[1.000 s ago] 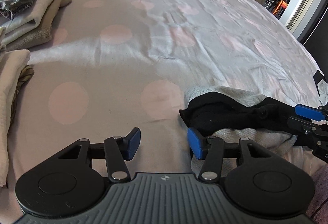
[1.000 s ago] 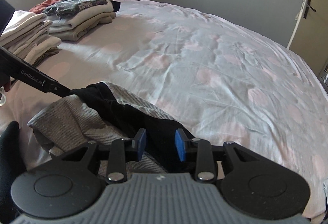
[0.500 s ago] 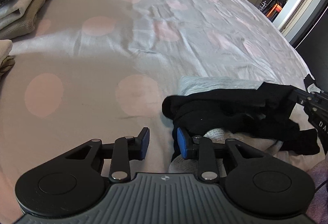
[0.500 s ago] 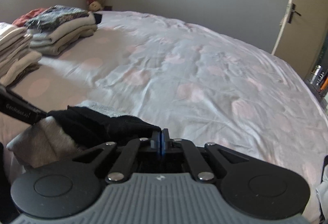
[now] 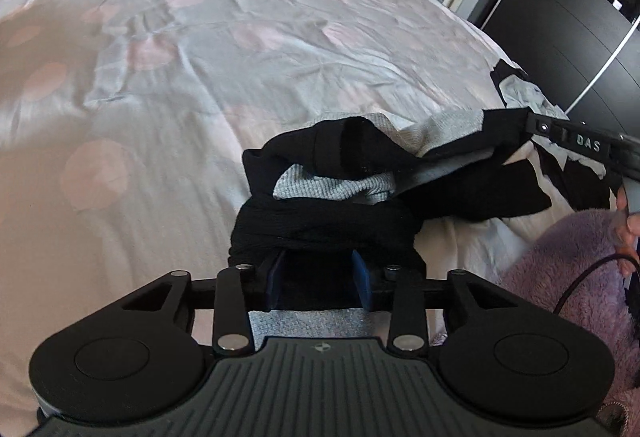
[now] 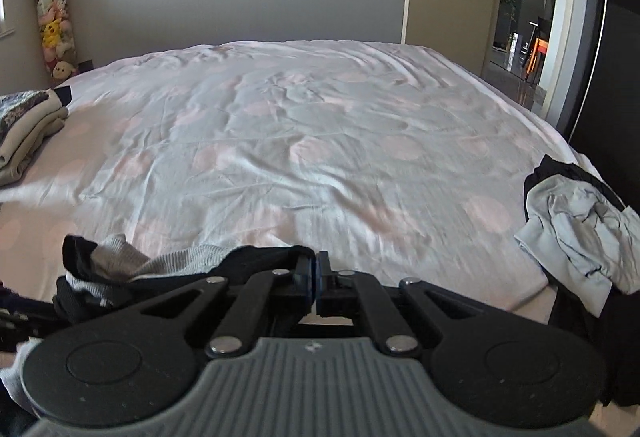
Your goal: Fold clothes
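A black and grey garment [image 5: 360, 173] lies bunched on the pink-spotted bed sheet [image 5: 180, 37] near its front edge. My left gripper [image 5: 318, 281] sits over its near end; black fabric fills the gap between the blue pads, and the jaws are opening. My right gripper [image 6: 316, 275] is shut on the garment's black edge [image 6: 264, 257]. In the left wrist view the right gripper [image 5: 532, 123] pulls that edge taut toward the right. The pinched fabric itself is hidden between the pads.
A second crumpled grey and black garment [image 6: 572, 229] lies at the bed's right edge. Folded clothes [image 6: 24, 129] are stacked at the far left. A person's purple fleece sleeve [image 5: 560, 277] is at lower right. A door and dark wardrobe stand to the right.
Both grippers have moved right along the bed. The right gripper closed on the garment's black edge and drew it out. The left gripper slid onto the garment, so fabric now lies between its jaws.
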A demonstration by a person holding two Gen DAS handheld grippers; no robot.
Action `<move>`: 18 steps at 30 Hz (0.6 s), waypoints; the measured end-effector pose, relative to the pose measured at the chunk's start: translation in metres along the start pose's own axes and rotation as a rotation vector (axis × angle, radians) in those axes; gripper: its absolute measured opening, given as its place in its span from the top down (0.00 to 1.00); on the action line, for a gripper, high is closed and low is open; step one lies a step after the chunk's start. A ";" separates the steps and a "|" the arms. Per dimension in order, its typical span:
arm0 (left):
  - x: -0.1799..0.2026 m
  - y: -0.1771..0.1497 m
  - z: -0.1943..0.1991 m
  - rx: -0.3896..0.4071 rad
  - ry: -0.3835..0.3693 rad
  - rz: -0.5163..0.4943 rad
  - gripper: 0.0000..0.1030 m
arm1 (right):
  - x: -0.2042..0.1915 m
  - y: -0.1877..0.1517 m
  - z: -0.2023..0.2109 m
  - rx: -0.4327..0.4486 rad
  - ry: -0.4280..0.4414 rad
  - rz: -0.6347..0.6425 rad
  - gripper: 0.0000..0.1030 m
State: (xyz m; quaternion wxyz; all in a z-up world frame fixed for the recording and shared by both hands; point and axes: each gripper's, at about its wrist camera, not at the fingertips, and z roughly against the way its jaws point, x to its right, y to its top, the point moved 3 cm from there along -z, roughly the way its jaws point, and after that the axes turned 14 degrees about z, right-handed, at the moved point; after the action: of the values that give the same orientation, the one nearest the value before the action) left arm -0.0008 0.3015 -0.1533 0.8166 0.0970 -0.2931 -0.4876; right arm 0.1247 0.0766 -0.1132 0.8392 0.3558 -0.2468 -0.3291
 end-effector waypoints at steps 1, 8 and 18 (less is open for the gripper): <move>0.003 -0.002 -0.001 -0.003 -0.004 -0.012 0.62 | 0.001 -0.001 -0.003 -0.008 0.006 -0.013 0.98; 0.009 -0.008 0.007 -0.049 -0.088 -0.038 0.63 | 0.011 -0.011 -0.013 -0.048 0.055 -0.120 0.98; 0.026 0.020 0.032 -0.026 -0.030 -0.289 0.64 | 0.021 -0.015 -0.017 -0.062 0.066 -0.186 0.97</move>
State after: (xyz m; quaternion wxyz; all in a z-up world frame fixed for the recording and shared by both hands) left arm 0.0053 0.2934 -0.1082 0.7348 0.1203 -0.2817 -0.6052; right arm 0.1439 0.0611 -0.1320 0.8231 0.3618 -0.1748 -0.4013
